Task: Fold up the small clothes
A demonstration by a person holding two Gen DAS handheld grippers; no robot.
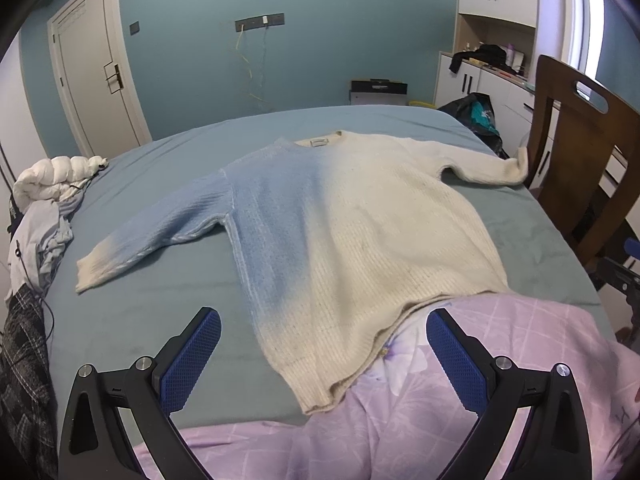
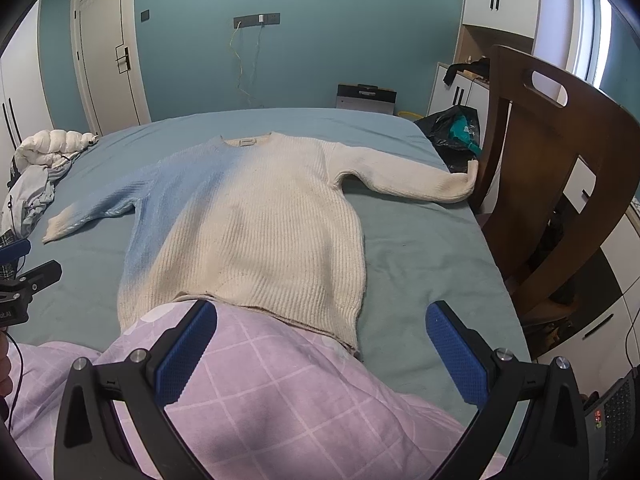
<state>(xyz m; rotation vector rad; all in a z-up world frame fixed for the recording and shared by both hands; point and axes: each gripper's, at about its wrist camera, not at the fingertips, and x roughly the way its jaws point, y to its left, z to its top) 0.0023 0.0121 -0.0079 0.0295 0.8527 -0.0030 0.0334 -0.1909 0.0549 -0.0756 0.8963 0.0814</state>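
Left gripper (image 1: 323,354): jaws wide apart, empty, above sweater hem.
Right gripper (image 2: 321,350): jaws wide apart, empty.
Sweater (image 1: 344,216): flat on bed sheet (image 1: 160,300), sleeves spread; hem overlaps lilac quilt (image 1: 460,400).
Right cuff: touching wooden chair (image 2: 560,168).
Bare sheet: both flanks.

Your left gripper (image 1: 323,360) hangs w/ blue ribbed pads (image 1: 190,360) spread wide, holding nothing, over the near hem of a knit sweater fading blue to cream (image 1: 344,216). It lies flat on the teal bedsheet (image 1: 140,320), sleeves out, collar far. Hem rests on a lilac checked quilt (image 1: 440,420). Brown wooden chair (image 1: 576,152) touches right cuff. White puffer jacket (image 1: 56,176) at bed's left edge.
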